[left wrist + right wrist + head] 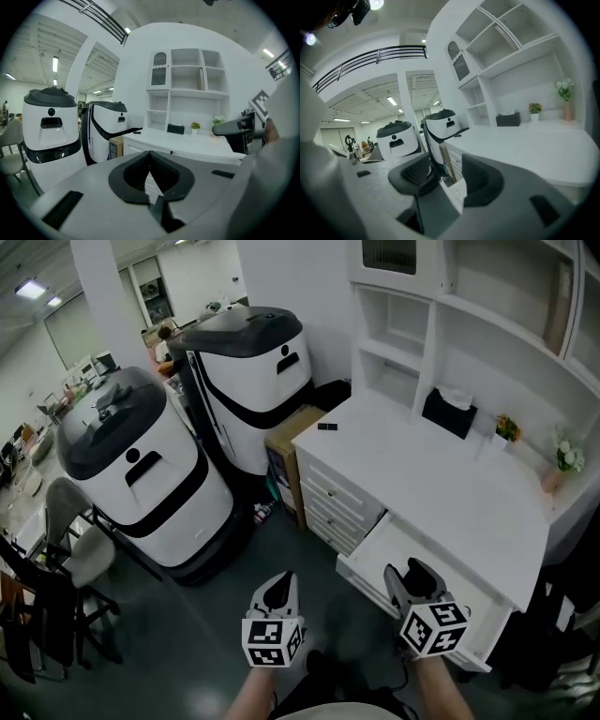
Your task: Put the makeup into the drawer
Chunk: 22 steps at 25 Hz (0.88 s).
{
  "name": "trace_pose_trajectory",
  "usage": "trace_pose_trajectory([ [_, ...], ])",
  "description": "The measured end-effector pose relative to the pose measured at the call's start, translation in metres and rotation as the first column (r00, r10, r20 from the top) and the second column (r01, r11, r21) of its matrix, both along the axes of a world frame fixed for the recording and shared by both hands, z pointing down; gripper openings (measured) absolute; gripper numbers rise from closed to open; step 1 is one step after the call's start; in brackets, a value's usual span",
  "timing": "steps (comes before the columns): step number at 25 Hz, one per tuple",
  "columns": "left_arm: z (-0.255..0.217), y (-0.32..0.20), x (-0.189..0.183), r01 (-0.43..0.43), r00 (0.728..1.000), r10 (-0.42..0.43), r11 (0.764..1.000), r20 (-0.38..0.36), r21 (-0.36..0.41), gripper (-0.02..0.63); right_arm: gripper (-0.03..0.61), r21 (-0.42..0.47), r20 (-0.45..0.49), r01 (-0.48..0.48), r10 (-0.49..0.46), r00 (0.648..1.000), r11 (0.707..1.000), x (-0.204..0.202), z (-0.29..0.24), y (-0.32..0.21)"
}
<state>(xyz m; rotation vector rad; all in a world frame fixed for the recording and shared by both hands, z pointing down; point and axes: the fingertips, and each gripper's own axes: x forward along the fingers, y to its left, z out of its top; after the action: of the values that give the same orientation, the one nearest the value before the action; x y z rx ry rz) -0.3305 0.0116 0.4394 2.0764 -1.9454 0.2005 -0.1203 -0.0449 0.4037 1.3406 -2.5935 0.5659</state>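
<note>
An open drawer (394, 540) stuck out of the desk's (441, 479) front, and shelves (403, 334) rose behind. A tissue box (449, 412) and a plant (506, 428) sat at the desk's back. A carton (286, 442) stood left of the desk, with two machines (141, 474) beyond.

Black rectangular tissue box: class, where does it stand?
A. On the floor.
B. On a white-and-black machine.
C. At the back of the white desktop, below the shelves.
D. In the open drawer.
C: the black rectangular tissue box stands at the back of the white desktop, under the white shelves.
</note>
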Motion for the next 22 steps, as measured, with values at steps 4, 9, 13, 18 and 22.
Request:
trace_pose_trajectory([
  [4,0.000,-0.010,-0.035,0.001,1.000,-0.001,1.000,0.000,0.003,0.002,0.216,0.005,0.011,0.020,-0.021,1.000,1.000,-0.045,-0.006,-0.018],
  [9,0.003,-0.020,-0.068,0.025,1.000,-0.025,1.000,-0.018,0.003,0.002,0.216,0.019,-0.021,0.069,-0.068,0.997,0.997,-0.091,-0.008,-0.040],
  [13,0.006,-0.030,-0.084,0.044,0.998,-0.044,0.999,-0.036,-0.005,0.002,0.216,0.019,-0.036,0.101,-0.101,0.994,0.995,-0.117,-0.007,-0.059],
  [18,0.005,-0.053,-0.107,0.060,0.998,-0.060,0.998,-0.032,-0.004,0.002,0.216,0.037,-0.022,0.115,-0.115,0.993,0.993,-0.147,-0.013,-0.095],
  [22,0.008,-0.082,-0.124,0.058,0.998,-0.058,0.998,-0.015,-0.009,0.002,0.216,0.046,-0.001,0.118,-0.119,0.993,0.992,-0.167,-0.014,-0.133],
])
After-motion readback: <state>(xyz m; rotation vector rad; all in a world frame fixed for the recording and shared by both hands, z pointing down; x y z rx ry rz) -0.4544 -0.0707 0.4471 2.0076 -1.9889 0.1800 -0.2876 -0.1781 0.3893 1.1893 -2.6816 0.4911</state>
